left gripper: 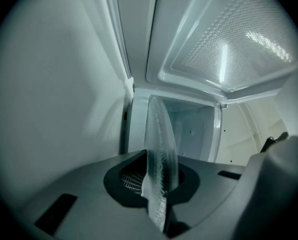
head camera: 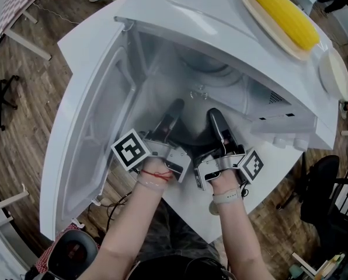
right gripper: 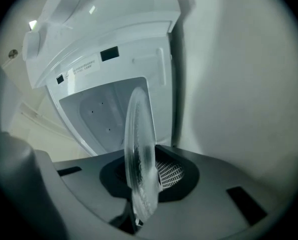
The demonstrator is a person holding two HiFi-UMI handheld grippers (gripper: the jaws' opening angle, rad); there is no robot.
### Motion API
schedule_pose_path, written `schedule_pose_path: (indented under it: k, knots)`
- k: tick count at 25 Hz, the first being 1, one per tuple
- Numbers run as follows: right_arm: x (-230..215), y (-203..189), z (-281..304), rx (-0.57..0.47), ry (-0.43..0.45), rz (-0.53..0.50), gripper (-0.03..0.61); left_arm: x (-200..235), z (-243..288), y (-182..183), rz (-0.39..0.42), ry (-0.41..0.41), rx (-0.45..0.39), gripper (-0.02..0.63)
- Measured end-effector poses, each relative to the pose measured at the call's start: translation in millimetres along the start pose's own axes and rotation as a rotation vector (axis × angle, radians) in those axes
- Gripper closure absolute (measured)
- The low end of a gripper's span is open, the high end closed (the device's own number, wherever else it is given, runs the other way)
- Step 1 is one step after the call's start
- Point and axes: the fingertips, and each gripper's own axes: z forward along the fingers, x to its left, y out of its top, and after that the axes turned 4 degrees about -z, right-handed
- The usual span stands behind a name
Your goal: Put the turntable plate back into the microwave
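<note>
The clear glass turntable plate (head camera: pixel 192 120) hangs between my two grippers at the mouth of the white microwave's open cavity (head camera: pixel 212 69). My left gripper (head camera: pixel 175 111) is shut on the plate's left rim. My right gripper (head camera: pixel 216 118) is shut on its right rim. In the left gripper view the plate (left gripper: pixel 161 149) stands edge-on, clamped in that gripper (left gripper: pixel 159 211), with the cavity (left gripper: pixel 194 129) behind it. In the right gripper view the plate (right gripper: pixel 139 149) is likewise edge-on in that gripper (right gripper: pixel 139 209), before the cavity (right gripper: pixel 101 114). The plate is faint in the head view.
The microwave door (head camera: pixel 98 133) is swung open to the left. A cob of corn (head camera: pixel 282 10) on an oval dish lies on top of the microwave, and a white plate (head camera: pixel 336 74) sits at the right. A dark chair (head camera: pixel 326 197) stands on the wooden floor at the right.
</note>
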Motion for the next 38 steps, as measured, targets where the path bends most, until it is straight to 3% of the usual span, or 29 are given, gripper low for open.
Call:
schedule_pose_path:
  k: [10,26,32,38]
  knots:
    - [-5,-19,-10,0.066,-0.029,-0.035,0.529,-3,10,6,0.044,0.005,-0.004,0.581]
    - [-2,-6,-2,-0.026,-0.026,-0.06,0.537,-3,26,7,0.074,0.007,0.037,0.581]
    - [-4,0,-1,-0.041,-0.014,-0.064,0.538,-2,18,3,0.048,-0.037,0.045,0.581]
    - [-2,1,1,-0.042,0.0,-0.073,0.537,-4,12,1,0.086,-0.019,0.04,0.581]
